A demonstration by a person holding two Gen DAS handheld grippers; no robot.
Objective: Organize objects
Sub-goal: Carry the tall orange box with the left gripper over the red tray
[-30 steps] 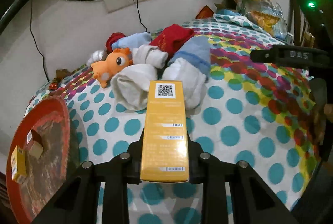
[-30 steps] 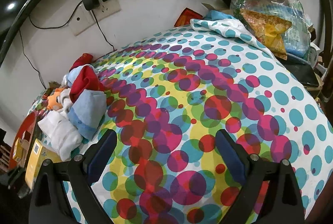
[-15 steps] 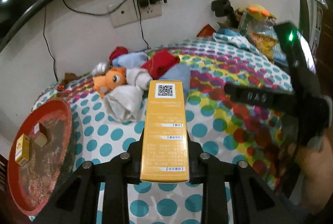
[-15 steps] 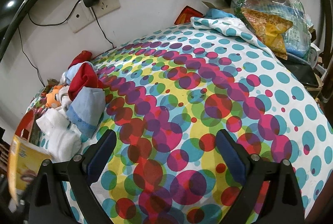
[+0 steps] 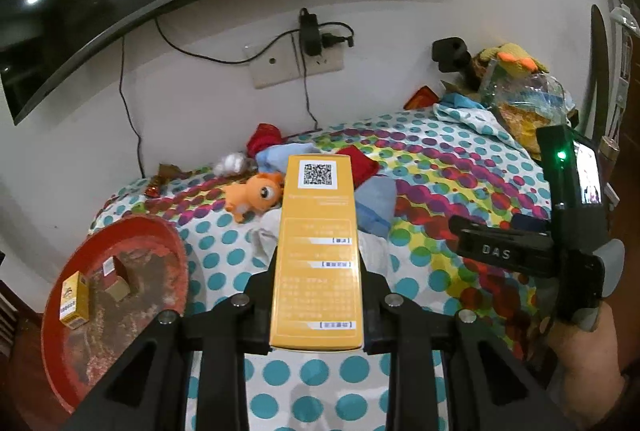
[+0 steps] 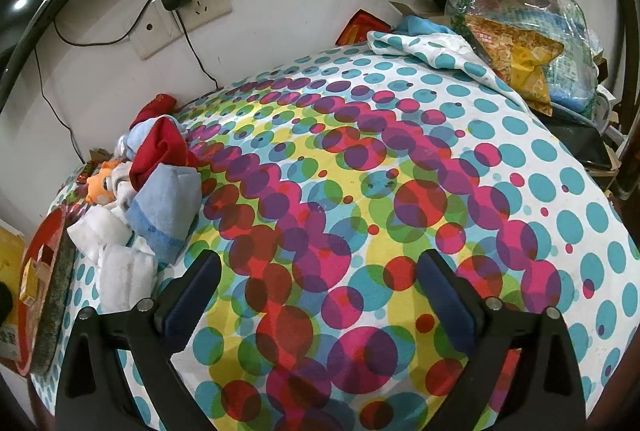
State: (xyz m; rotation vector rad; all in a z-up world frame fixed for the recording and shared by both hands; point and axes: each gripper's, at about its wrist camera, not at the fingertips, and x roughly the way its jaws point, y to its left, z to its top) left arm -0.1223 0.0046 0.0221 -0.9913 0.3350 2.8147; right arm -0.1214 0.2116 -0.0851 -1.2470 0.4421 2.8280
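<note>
Left wrist, one tray (image 5: 168, 231), two boxes (image 5: 74, 297)

The yellow box (image 5: 317, 255) you are holding is hiding much of the white cloths (image 5: 267, 235) behind it, and its small print is reading too fine to make out. The red tray (image 5: 168, 251) is running off the lower left edge in your left wrist view, and in the right wrist view it is showing only edge-on at the frame's border. Your right hand (image 5: 580, 359) is getting cut off at the lower right corner.
</note>
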